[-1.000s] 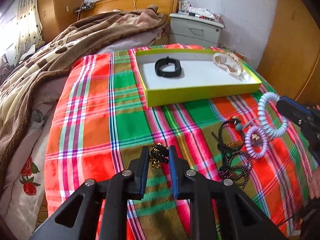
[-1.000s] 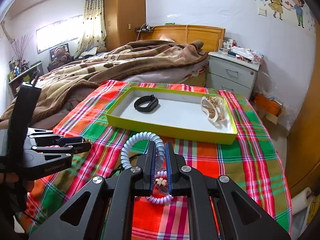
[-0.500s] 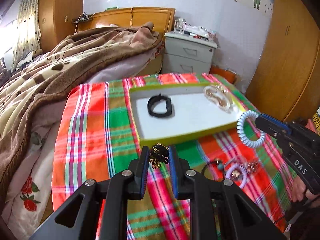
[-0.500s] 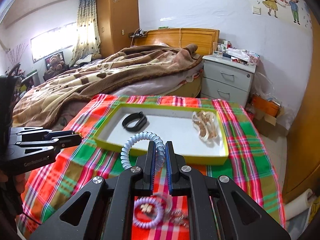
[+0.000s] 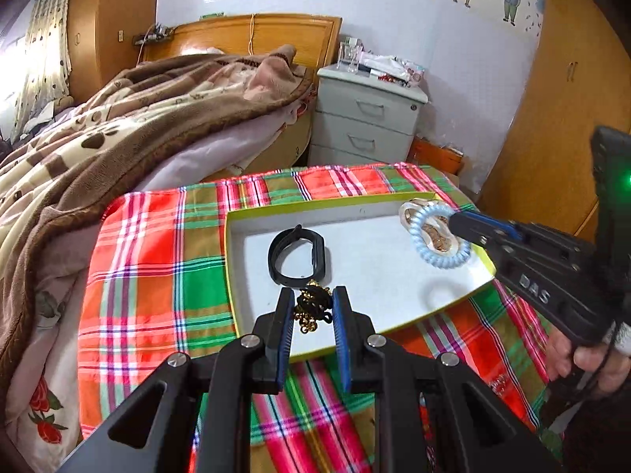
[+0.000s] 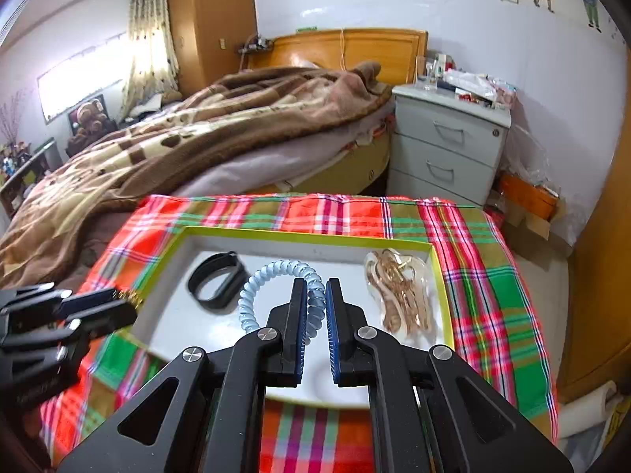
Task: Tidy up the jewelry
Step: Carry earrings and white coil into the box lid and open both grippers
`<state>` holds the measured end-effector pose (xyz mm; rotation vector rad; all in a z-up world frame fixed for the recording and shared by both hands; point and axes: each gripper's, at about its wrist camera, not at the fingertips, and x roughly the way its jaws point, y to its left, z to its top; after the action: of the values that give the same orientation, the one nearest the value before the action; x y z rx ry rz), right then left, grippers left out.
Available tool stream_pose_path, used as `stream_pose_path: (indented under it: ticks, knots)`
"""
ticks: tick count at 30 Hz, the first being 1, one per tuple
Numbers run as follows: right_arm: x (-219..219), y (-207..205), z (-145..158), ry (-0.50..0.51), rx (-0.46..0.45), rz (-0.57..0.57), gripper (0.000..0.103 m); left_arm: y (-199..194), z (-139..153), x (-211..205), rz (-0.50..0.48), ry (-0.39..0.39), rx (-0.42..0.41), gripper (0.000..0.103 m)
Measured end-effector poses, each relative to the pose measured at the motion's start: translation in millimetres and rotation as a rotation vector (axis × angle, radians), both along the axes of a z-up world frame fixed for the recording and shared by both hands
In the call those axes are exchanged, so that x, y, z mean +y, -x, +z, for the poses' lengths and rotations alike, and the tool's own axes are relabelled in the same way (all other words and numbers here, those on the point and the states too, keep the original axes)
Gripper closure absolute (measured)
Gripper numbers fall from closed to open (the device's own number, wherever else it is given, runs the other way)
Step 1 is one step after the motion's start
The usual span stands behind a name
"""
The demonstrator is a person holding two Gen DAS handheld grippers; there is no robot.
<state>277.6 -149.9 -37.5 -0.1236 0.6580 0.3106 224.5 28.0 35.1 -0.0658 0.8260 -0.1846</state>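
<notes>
So a black-and-gold chain piece (image 5: 311,307) was clamped between the pads of the left gripper (image 5: 312,307), dangling just over the near edge of the yellow-rimmed tray (image 5: 394,203). Over on the other side, a pale blue spiral hair tie (image 6: 276,287) was pinched in the right gripper (image 6: 314,295), with the coil's loop sticking out to the left of the jaws and hanging above the tray's white floor. Inside the tray, a black wristband (image 6: 216,284) was laid flat toward the left, and a clear pouch of gold-coloured jewelry (image 6: 398,295) was parked at the right end. The tray itself was set on a red-green plaid cloth (image 6: 485,276) spread over the bed. In the left wrist view, the right gripper was seen coming in from the right with the hair tie held over the pouch end, and a hand (image 5: 595,358) was wrapped around its handle. A bit of gold jewelry (image 5: 499,384) was left lying on the cloth nearby, too blurred to be made out properly.
</notes>
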Motion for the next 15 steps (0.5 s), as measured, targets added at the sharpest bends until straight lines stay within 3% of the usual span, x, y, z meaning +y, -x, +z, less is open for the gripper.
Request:
stream_pose_path:
  ticks: [15]
  knots:
    - [17,-61,-35,0.061,0.125,0.001,0.093,-31,-41,-3,0.025,-0.034,0.082,0.083]
